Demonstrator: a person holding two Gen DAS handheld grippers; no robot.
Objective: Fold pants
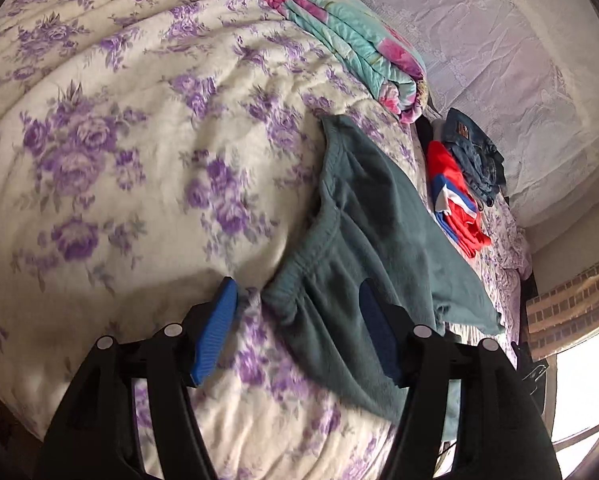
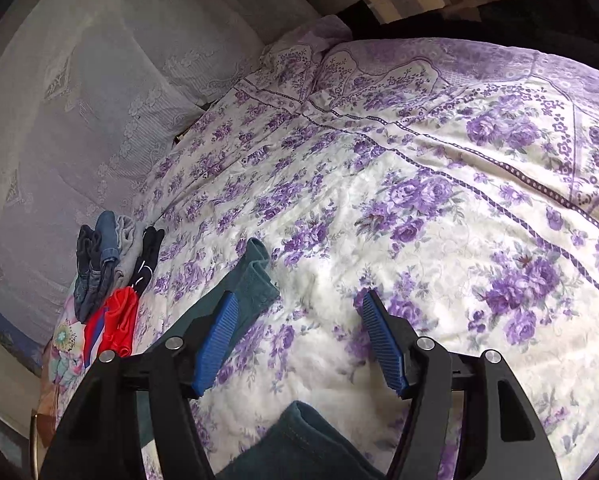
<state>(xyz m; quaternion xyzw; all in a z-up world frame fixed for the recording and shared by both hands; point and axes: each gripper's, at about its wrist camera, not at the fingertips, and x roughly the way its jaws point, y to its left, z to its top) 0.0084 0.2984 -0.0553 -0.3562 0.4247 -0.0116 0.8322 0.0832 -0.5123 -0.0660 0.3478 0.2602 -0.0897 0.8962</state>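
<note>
pants (image 1: 363,216): dull teal knit cloth, matt and soft-looking, with a gathered ribbed waistband and stitched hems.
bedspread (image 1: 139,140): quilted cotton-like cloth, cream with printed purple roses, matt and lightly puckered.
folded blanket (image 1: 339,36): smooth thin cloth at 12 o'clock on the bed, turquoise with pink flowers.
jeans (image 1: 475,156): blue denim, coarse weave, at 2 o'clock.
red garment (image 1: 455,196): sleek red, white and blue cloth with a faint sheen.
lace cover (image 2: 79,120): pale openwork lace, matt.
left gripper (image 1: 299,320): matt black plastic frame, ridged blue rubbery pads, bright metal pins.
right gripper (image 2: 299,320): the same black plastic and ribbed blue pads.
</note>
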